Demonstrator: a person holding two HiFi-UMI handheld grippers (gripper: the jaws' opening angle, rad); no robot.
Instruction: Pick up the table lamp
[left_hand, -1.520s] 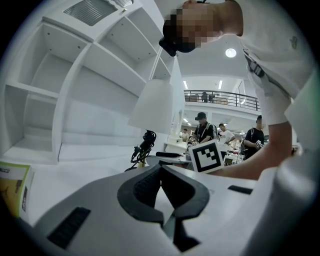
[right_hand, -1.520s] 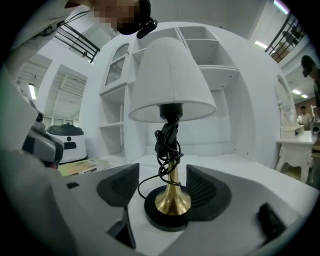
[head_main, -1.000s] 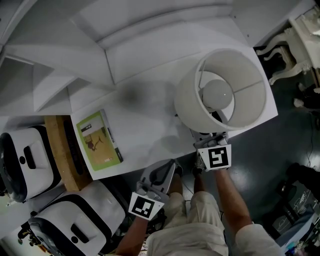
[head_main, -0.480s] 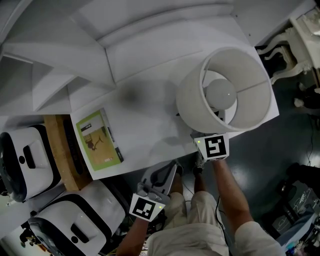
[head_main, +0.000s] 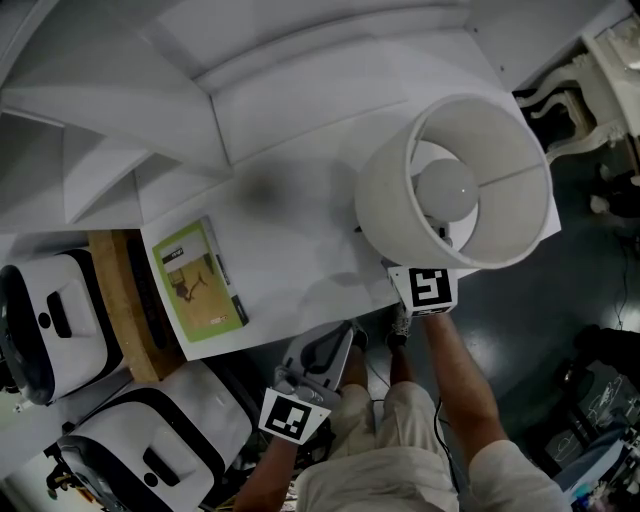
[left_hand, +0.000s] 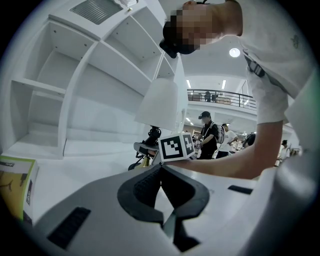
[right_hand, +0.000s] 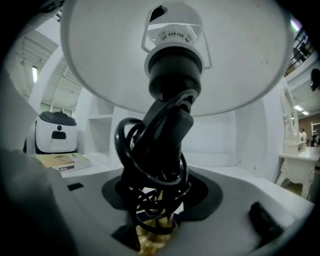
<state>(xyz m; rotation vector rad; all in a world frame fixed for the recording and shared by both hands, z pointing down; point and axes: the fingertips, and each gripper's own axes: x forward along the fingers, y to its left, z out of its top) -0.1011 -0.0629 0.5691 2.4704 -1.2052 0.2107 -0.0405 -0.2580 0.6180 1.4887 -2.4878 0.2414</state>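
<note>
The table lamp stands at the near right of the white table (head_main: 290, 150). From above I see its white drum shade (head_main: 395, 215) and bulb (head_main: 447, 190). In the right gripper view its stem (right_hand: 162, 150), wrapped in black cord over a brass base, stands between the jaws of my right gripper (right_hand: 156, 202). These jaws are closing on the stem, and I see no pad pressing on it. In the head view only that gripper's marker cube (head_main: 426, 288) shows below the shade. My left gripper (head_main: 343, 338) waits at the table's front edge, shut and empty.
A green and white book (head_main: 195, 280) lies on the table's left part. White shelving (left_hand: 75, 90) rises behind. Two white and black machines (head_main: 45, 320) and a wooden board (head_main: 115, 300) stand at the left. An ornate white table (head_main: 590, 70) is at the far right.
My right gripper has pushed further in under the shade, towards the lamp's stem, and sunk a little. The left gripper has stayed where it was.
</note>
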